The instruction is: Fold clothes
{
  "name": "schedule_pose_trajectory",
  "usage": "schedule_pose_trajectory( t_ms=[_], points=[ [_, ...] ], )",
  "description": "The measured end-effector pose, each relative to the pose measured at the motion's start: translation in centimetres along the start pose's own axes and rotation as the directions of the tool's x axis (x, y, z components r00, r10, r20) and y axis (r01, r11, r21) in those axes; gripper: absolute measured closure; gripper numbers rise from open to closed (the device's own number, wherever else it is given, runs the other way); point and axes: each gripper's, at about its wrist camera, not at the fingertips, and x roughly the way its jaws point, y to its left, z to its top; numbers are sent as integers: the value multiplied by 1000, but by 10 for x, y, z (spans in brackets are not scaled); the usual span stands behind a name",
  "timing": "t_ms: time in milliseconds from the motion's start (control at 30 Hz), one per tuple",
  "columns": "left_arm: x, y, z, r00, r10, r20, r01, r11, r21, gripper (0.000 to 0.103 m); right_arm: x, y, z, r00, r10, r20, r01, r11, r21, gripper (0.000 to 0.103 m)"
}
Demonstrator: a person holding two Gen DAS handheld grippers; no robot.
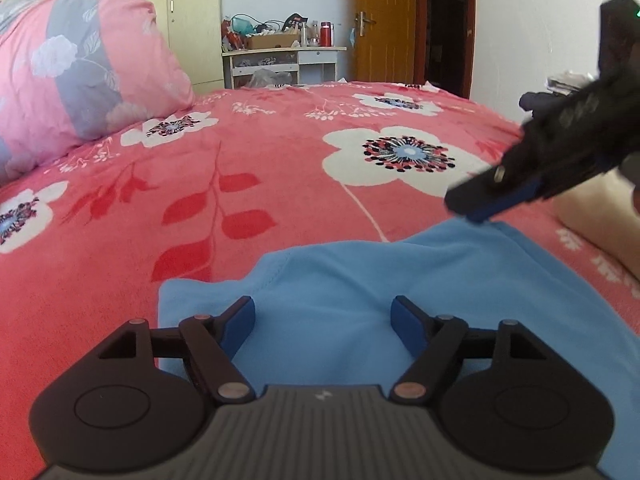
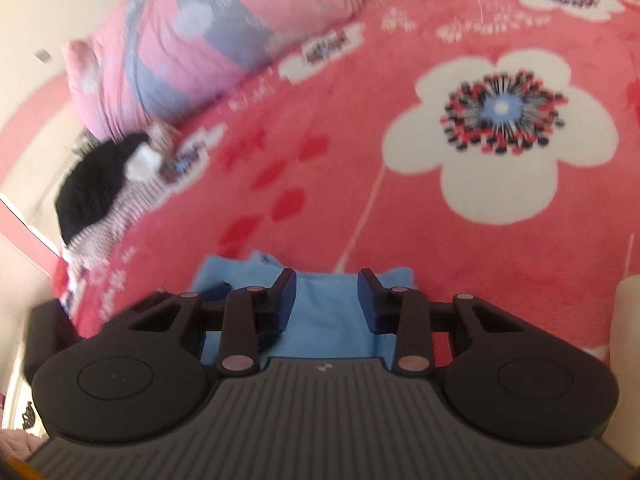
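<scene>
Bedroom, red floral bedspread (image 1: 280, 168), blue garment (image 1: 360, 280) spread at its near edge.

Left wrist view only: wooden door (image 1: 384, 20) and cluttered white desk (image 1: 280, 60) far off. Right wrist view only: dark and striped clothes (image 2: 100, 196) piled far left. Both: pink-grey pillow (image 1: 80, 68). Left gripper (image 1: 323, 318) released, fingers wide above the garment; right gripper (image 2: 327, 292) likewise parted, grasping nothing.

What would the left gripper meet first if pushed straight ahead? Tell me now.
The left gripper, jaws open, hovers over the blue garment. Straight on, it likely meets that cloth first, then the red floral blanket; the height above the cloth is unclear.
</scene>
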Motion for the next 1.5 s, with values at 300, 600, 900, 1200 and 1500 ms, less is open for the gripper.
schedule_pose_trajectory(
  t_ms=[300,600,900,1200,1500],
  points=[
    [0,1,-1,1000,-8,2,8,1000,-14,25,26,11,10,989,-99,-105,77,977,-201,71],
    [0,0,-1,1000,-7,1,7,1000,-16,24,28,35,-2,981,-156,-111,91,890,-447,101],
    [0,1,-1,1000,-6,0,6,1000,-16,24,16,13,2,968,-251,5,233,891,-391,103],
    [1,1,-1,1000,-4,-1,4,1000,-16,23,40,39,17,991,-114,-71,72,896,-439,74],
    [1,0,-2,1000,-3,-2,3,1000,-18,22,52,59,-4,980,-136,-146,22,799,-601,95]
  ],
)
